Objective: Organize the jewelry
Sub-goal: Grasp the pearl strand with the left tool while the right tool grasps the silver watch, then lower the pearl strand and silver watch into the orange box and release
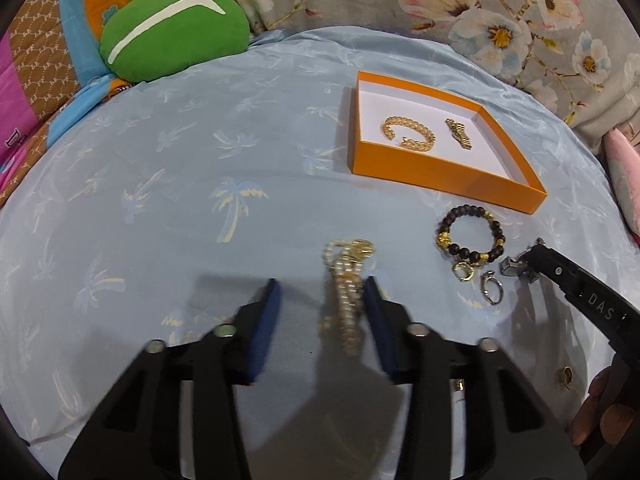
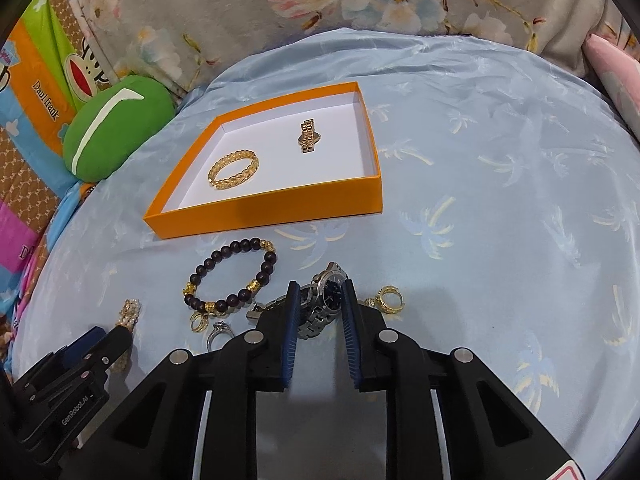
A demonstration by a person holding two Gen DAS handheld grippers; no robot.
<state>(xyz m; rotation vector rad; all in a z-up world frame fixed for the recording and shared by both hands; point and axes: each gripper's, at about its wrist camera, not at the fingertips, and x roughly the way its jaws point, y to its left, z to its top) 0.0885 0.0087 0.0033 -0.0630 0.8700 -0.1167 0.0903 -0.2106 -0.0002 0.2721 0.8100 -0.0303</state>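
Observation:
A pearl-and-gold bracelet (image 1: 348,292) lies on the blue palm-print sheet between the fingers of my left gripper (image 1: 322,281). It rests against the right pad, the left pad stands apart, and the gripper is open. My right gripper (image 2: 320,283) is shut on a silver watch (image 2: 330,294) with a dark dial. The orange box (image 2: 264,208) holds a gold chain bracelet (image 2: 233,170) and a gold watch (image 2: 309,136). In front of the box lie a dark bead bracelet (image 2: 232,276), a gold ring (image 2: 199,320) and a silver ring (image 2: 218,332).
Another gold ring (image 2: 386,300) lies just right of my right gripper. A small gold piece (image 1: 566,376) sits near a person's fingers (image 1: 604,400). A green cushion (image 1: 172,32) and a floral blanket (image 1: 500,8) border the sheet at the back.

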